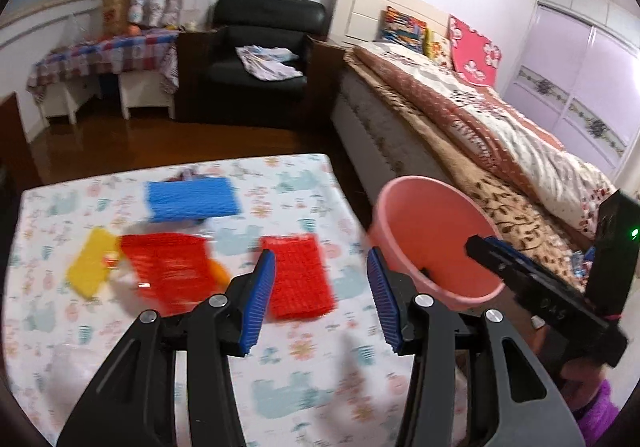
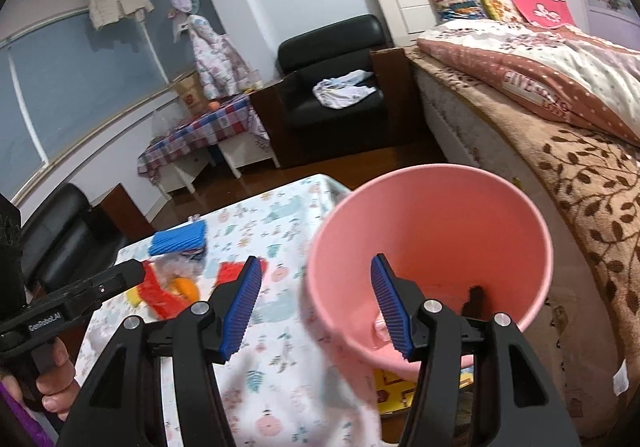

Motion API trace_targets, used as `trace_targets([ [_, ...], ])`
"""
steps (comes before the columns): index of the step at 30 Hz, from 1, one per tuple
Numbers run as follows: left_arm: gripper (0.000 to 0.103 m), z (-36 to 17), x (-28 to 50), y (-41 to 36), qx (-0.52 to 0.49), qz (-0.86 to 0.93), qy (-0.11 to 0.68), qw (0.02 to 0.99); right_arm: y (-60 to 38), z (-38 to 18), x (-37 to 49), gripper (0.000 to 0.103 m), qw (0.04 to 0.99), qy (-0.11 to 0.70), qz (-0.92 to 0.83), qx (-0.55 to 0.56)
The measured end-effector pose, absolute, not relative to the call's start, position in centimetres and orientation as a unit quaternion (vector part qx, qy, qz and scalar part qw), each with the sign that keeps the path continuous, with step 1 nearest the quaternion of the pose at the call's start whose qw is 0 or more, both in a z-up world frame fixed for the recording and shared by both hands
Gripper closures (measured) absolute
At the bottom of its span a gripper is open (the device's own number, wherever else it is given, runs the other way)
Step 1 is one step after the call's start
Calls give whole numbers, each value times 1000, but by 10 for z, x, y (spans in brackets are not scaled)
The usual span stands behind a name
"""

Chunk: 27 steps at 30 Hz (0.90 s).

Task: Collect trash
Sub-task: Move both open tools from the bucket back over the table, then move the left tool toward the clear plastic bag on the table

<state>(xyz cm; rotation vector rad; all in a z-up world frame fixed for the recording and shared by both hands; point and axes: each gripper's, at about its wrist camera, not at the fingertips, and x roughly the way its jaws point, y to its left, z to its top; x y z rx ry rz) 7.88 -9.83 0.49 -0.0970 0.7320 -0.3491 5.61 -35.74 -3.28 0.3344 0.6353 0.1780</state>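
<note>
Left tongs (image 1: 320, 279): we see them wide open over the table (image 1: 280, 367); nothing sits between the blue pads.
Right tongs (image 2: 316, 305): we see them open wide around the bucket's rim; whether the pads press on it, we cannot tell.
Bucket (image 2: 436, 231): pink; tilted; just beside the table's edge, near the bed (image 2: 580, 175).
Trash: red wrapper (image 1: 300, 279), blue wrapper (image 1: 192, 199) and yellow wrapper (image 1: 90, 267) lie on the table.
</note>
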Motion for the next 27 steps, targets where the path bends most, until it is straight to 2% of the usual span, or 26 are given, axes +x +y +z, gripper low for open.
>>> trace_targets([
  [15,55,-3,52,0,-91,-86,354,927,-288,-24,50,47,928,321,144,123],
  [27,55,-8,30,37,-91,-49,354,930,-250,-29,45,47,918,336,178,110],
])
